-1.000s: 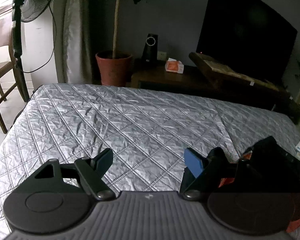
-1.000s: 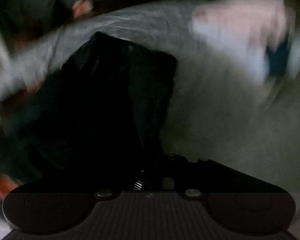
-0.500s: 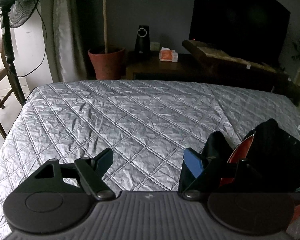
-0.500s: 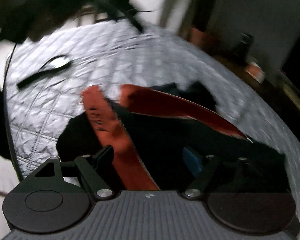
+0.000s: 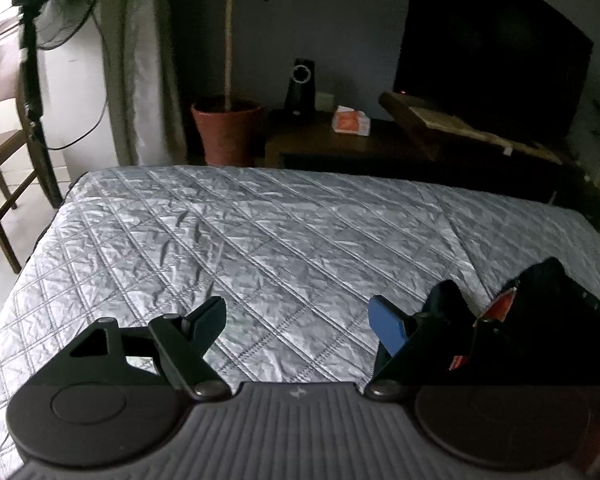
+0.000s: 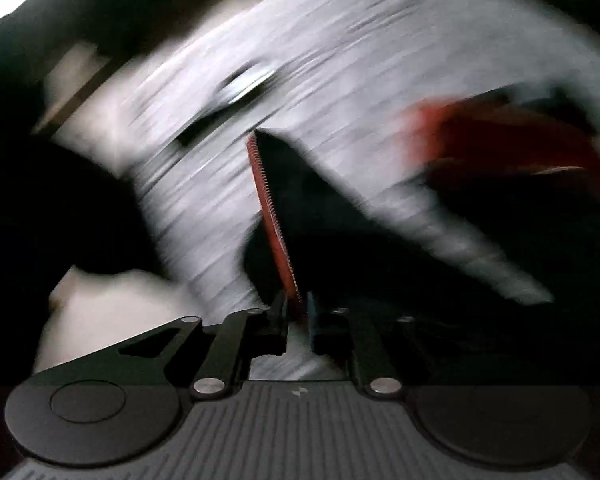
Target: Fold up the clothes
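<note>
**A:** Black cloth with a red ribbed edge is what your right tongs (image 6: pixel 298 312) are clamped on; the jaws have just been closing and that red edge (image 6: pixel 274 216) runs straight up from between them. The garment (image 5: pixel 540 320) itself lies on the bed (image 5: pixel 260 240), at about four o'clock in the left wrist view, just beside your left tongs (image 5: pixel 296 316).

**B:** And the left tongs?

**A:** Wide, with nothing between them, only quilted grey cover below.

**B:** What can go wrong from here?

**A:** You hold a thin rim of fabric. The right view is smeared, so I judge you are moving fast; a quick pull could slip the edge out, or drag the whole garment into a bunch rather than spread it. With only one corner held, the rest may twist.

**B:** Any containers?

**A:** One clay pot (image 5: pixel 228 132) at twelve o'clock beyond the bed, holding a thin-trunked plant (image 5: pixel 230 20). Nothing for clothes.
</note>
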Motion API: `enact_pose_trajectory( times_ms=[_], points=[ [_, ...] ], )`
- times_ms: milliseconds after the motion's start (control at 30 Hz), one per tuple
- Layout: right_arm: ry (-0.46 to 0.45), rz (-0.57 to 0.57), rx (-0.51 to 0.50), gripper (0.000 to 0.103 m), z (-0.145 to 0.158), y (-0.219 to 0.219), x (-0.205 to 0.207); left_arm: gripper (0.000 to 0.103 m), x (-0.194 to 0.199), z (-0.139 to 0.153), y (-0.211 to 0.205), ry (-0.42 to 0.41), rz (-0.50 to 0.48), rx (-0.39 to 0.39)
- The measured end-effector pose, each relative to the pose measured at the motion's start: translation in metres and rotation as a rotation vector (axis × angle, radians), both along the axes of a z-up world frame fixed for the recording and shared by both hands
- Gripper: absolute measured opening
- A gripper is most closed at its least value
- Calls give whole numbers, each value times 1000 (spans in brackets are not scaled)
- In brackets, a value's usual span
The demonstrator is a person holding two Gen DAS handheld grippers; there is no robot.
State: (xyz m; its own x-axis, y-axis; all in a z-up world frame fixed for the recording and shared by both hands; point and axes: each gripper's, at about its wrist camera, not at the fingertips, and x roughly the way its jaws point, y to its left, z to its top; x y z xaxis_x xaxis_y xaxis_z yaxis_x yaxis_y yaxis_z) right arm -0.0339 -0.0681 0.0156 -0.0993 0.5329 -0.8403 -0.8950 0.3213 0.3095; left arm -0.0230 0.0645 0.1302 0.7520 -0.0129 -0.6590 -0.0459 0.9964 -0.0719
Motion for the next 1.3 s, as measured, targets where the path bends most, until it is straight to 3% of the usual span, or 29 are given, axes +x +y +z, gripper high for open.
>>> enact_pose_trajectory(
  times_ms=[33,100,167,200,267,433,500,567,600,667,867,967,1000,1033,1067,1100,1133,1200,1300],
  points=[
    [35,69,2,16,2,4,-7,75,0,0,1,-2,6,0],
    [11,-6,79,31,22,1,11,75,-1,1,4,-5,18,-1],
    [-101,-135,157,73,42,-5,40,75,0,3,7,-10,34,-8],
    [-194,-189,175,81,50,-6,55,75,0,4,8,-13,42,-12],
    [-329,-177,128,82,52,8,76,75,0,6,12,-19,58,-20],
    [-391,100,-92,83,5,76,82,76,-1,10,20,-30,86,-32],
    [-450,157,-212,83,-22,93,80,76,-1,10,23,-30,92,-37],
    [-388,116,-277,66,-39,96,95,76,-1,10,26,-32,98,-43],
    [-334,78,-263,56,-39,94,103,76,-2,11,27,-34,101,-46],
    [-278,18,-225,18,-30,88,113,76,-2,12,31,-39,107,-52],
    [-304,-76,126,14,67,57,112,76,-7,17,50,-67,188,-77],
    [-392,-135,337,15,122,43,121,75,-9,20,60,-82,252,-85],
    [-464,-151,401,18,133,37,124,75,-9,21,60,-91,262,-84],
    [-552,-199,429,28,137,33,130,76,-10,22,60,-100,271,-83],
    [-614,-266,414,41,136,34,137,76,-10,23,60,-102,270,-84],
    [-604,-313,348,49,128,38,151,76,-10,22,58,-100,265,-83],
    [-554,-345,261,66,117,44,167,76,-10,21,57,-96,267,-71],
    [-497,-397,181,64,100,35,186,76,-10,21,55,-96,266,-49],
    [-447,-586,124,81,77,-17,208,76,-11,22,55,-100,255,-39]
  ],
)
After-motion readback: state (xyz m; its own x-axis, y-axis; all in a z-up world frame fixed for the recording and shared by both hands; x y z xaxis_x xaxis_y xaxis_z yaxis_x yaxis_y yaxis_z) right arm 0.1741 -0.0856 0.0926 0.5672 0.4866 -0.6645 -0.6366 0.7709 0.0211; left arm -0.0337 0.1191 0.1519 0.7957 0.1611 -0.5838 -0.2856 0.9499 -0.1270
